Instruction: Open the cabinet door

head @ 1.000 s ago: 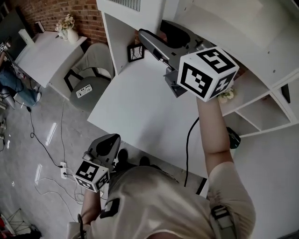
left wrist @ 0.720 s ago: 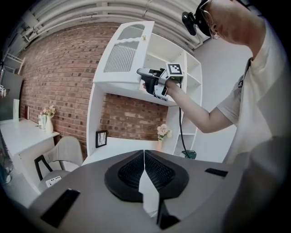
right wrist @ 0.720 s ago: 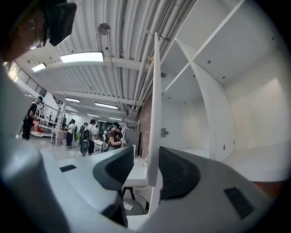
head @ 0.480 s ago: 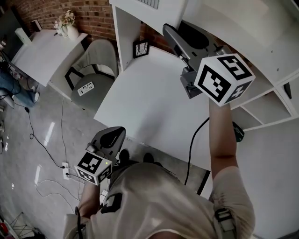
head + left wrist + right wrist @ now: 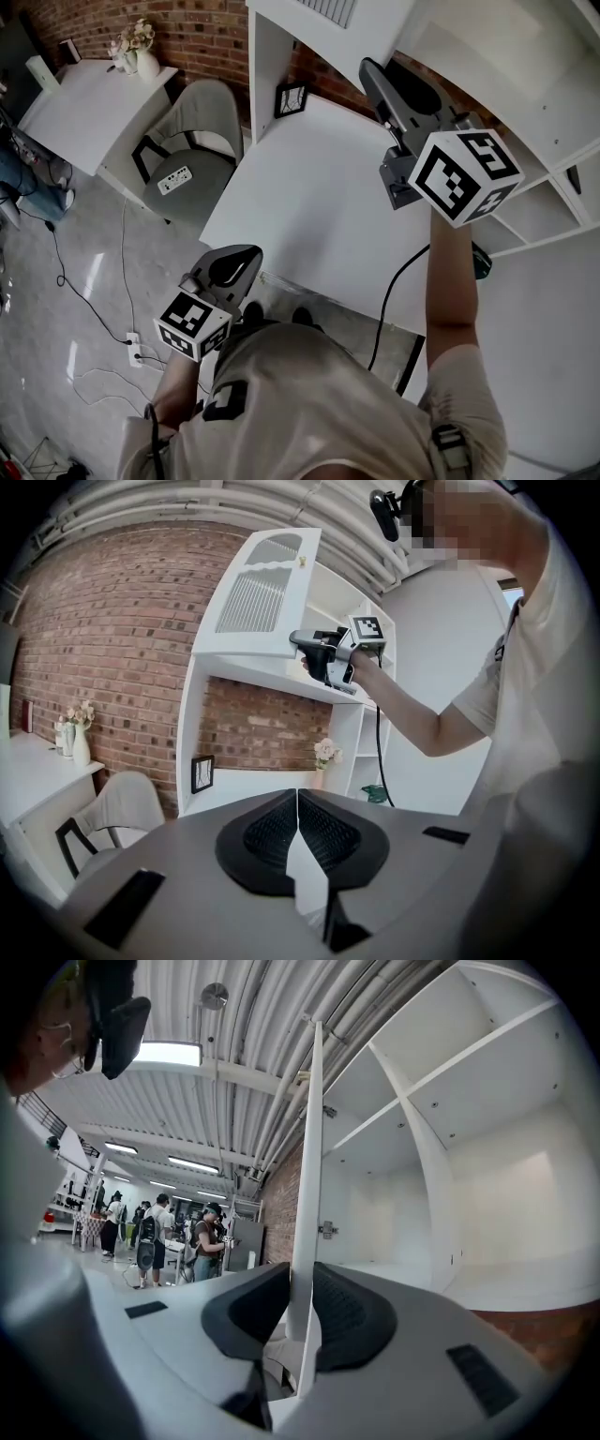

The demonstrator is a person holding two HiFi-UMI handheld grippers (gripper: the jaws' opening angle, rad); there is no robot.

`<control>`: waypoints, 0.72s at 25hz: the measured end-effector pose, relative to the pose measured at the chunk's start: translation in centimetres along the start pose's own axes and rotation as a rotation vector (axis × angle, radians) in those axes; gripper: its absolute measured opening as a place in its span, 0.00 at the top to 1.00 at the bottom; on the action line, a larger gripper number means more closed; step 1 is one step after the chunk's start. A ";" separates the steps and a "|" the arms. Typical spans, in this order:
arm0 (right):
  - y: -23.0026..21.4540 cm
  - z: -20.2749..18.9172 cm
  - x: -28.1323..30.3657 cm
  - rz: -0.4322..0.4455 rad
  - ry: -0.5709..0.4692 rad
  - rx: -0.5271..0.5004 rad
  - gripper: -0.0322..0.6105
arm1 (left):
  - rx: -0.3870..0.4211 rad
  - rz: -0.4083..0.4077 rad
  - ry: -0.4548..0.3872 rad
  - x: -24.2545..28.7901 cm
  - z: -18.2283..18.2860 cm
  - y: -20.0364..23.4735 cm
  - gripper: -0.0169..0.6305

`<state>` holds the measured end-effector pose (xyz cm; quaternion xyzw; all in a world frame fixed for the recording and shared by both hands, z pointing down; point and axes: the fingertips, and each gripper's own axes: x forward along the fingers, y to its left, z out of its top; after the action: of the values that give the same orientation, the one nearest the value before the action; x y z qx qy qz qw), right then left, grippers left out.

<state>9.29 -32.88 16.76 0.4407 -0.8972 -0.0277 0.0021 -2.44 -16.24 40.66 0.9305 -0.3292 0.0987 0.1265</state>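
With our right gripper, its jaws just closed in to pinch the free edge of the door standing part-open high at the far right, we should pull along the hinge arc without twisting, while our left gripper idles low, pressed together and empty.
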 end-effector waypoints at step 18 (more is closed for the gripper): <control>8.9 0.7 1.9 0.186 -0.023 -0.013 0.79 | 0.005 0.071 -0.034 -3.9 0.5 2.3 0.95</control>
<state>1.11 -28.91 16.47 0.3550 -0.9341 -0.0383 -0.0027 -6.84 -15.87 39.59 0.9201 -0.3639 0.0884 0.1150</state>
